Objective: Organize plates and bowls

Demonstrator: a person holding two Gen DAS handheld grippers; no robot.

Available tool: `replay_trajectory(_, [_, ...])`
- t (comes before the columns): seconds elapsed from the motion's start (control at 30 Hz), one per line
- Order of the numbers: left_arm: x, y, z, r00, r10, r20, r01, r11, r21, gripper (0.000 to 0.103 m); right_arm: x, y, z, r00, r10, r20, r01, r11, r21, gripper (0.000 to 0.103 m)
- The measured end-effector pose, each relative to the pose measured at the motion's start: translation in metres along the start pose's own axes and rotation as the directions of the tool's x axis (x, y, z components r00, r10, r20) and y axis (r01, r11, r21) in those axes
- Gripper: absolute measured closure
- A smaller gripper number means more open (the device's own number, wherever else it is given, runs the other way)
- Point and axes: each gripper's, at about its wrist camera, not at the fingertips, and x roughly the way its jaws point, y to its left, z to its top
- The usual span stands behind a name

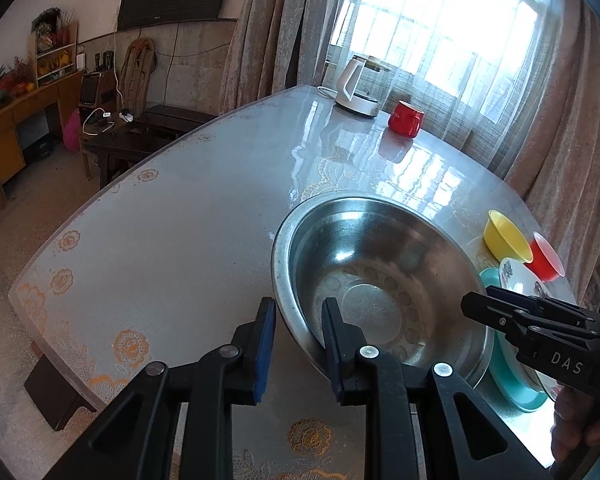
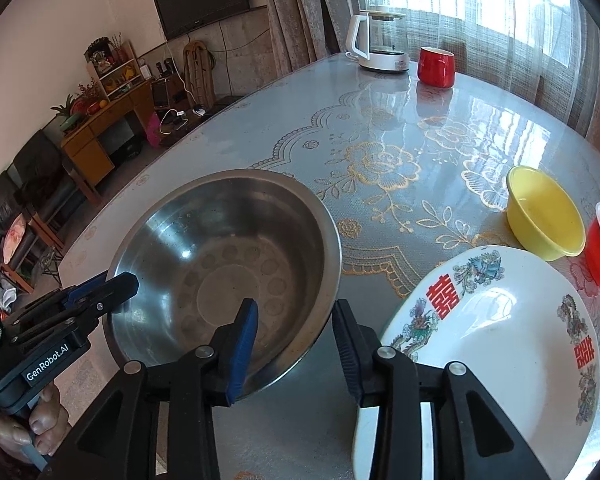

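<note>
Both hand-held grippers straddle the steel bowl's [image 1: 380, 280] rim, jaws released: left hand-held gripper [image 1: 298, 320] near edge, right hand-held gripper [image 2: 296, 320] opposite side.

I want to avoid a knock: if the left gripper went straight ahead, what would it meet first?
The left gripper already straddles the steel bowl's near rim with open jaws, so it would likely meet that rim first.

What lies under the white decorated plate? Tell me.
A teal plate lies under the white decorated plate; only its rim shows, beside the steel basin. Its middle is covered, so anything between them cannot be seen.
</note>
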Motion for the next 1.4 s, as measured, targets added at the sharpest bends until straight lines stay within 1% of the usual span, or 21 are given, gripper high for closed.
replay_trajectory(0.07, [-0.005,-0.001,0.001,0.999,0.028,0.028,-0.028,0.999,0.015,0.079,-0.007,-0.001,0.0,0.999,-0.002,0.032,0.002,1.0,0.001,0.063])
replay_trajectory(0.13, [-0.01,-0.001,0.002,0.998,0.035,0.043,-0.035,0.999,0.018,0.078,-0.013,-0.002,0.001,0.998,-0.003,0.061,0.002,1.0,0.013,0.063])
replay_trajectory(0.27, [-0.022,-0.005,0.005,0.995,0.042,0.087,-0.046,0.998,0.041,0.078,-0.028,-0.007,0.0,0.994,0.018,0.111,-0.023,0.999,0.044,0.063])
replay_trajectory(0.43, [-0.03,-0.016,0.006,0.994,0.027,0.111,-0.036,0.996,0.079,0.078,-0.045,-0.018,-0.006,0.987,0.026,0.157,-0.042,0.994,0.097,0.063])
replay_trajectory(0.6, [-0.035,-0.033,0.004,0.992,0.01,0.127,-0.028,0.99,0.136,0.078,-0.059,-0.037,-0.014,0.982,0.011,0.19,-0.043,0.986,0.161,0.062])
replay_trajectory(0.77, [-0.037,-0.049,0.0,0.991,-0.011,0.134,-0.013,0.984,0.179,0.078,-0.076,-0.06,-0.025,0.975,-0.023,0.22,-0.03,0.971,0.237,0.062])
replay_trajectory(0.87, [-0.035,-0.057,0.0,0.993,-0.021,0.115,-0.001,0.982,0.19,0.078,-0.084,-0.075,-0.031,0.972,-0.05,0.231,-0.017,0.96,0.278,0.062])
replay_trajectory(1.0, [-0.034,-0.067,-0.001,0.994,-0.033,0.102,0.012,0.98,0.199,0.078,-0.094,-0.092,-0.037,0.967,-0.085,0.239,0.003,0.946,0.326,0.062])
replay_trajectory(1.17, [-0.034,-0.081,-0.002,0.994,-0.044,0.103,0.019,0.971,0.238,0.078,-0.103,-0.113,-0.045,0.962,-0.121,0.244,0.02,0.925,0.381,0.062])
replay_trajectory(1.4, [-0.022,-0.103,0.003,0.995,-0.06,0.076,0.036,0.959,0.282,0.078,-0.107,-0.143,-0.05,0.958,-0.162,0.237,0.039,0.891,0.452,0.062])
